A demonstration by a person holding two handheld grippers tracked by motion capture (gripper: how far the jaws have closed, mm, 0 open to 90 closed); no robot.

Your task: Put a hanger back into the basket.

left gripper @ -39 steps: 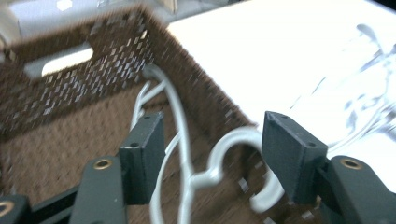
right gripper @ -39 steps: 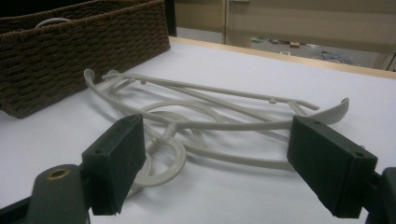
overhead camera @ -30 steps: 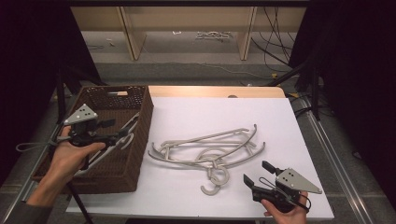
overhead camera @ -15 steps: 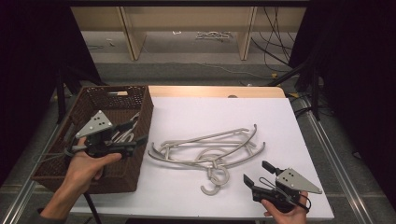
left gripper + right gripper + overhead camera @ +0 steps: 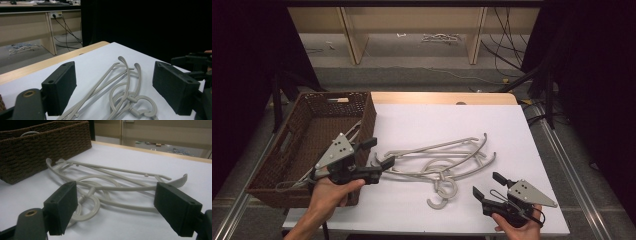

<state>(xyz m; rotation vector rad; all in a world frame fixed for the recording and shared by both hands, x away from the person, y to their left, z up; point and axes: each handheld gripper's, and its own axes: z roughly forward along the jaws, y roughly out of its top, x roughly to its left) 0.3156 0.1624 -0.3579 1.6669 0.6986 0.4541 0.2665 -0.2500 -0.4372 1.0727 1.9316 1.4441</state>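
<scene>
A tangle of grey plastic hangers [image 5: 442,160] lies in the middle of the white table top [image 5: 422,117]. My left gripper [image 5: 380,153] hangs over the right rim of a brown wicker basket [image 5: 371,117], pointing at the left end of the hangers. Its jaws have just been opening and stand open with nothing between them. In the left gripper view the hangers [image 5: 122,85] lie just beyond the open left gripper [image 5: 116,80]. My right gripper [image 5: 488,185] rests open at the table's front right, short of the hangers [image 5: 112,185], with its jaws empty [image 5: 118,205].
Another grey hanger [image 5: 354,129] lies inside the basket [image 5: 37,150] at the table's left. A wooden strip [image 5: 437,97] edges the far side of the table. Beyond it are shelving legs, cables and floor. Dark curtains stand on both sides.
My left gripper has moved right and forward from over the basket's inside to its right rim, and its jaws stand wider. The right gripper and the hangers on the table have stayed put.
</scene>
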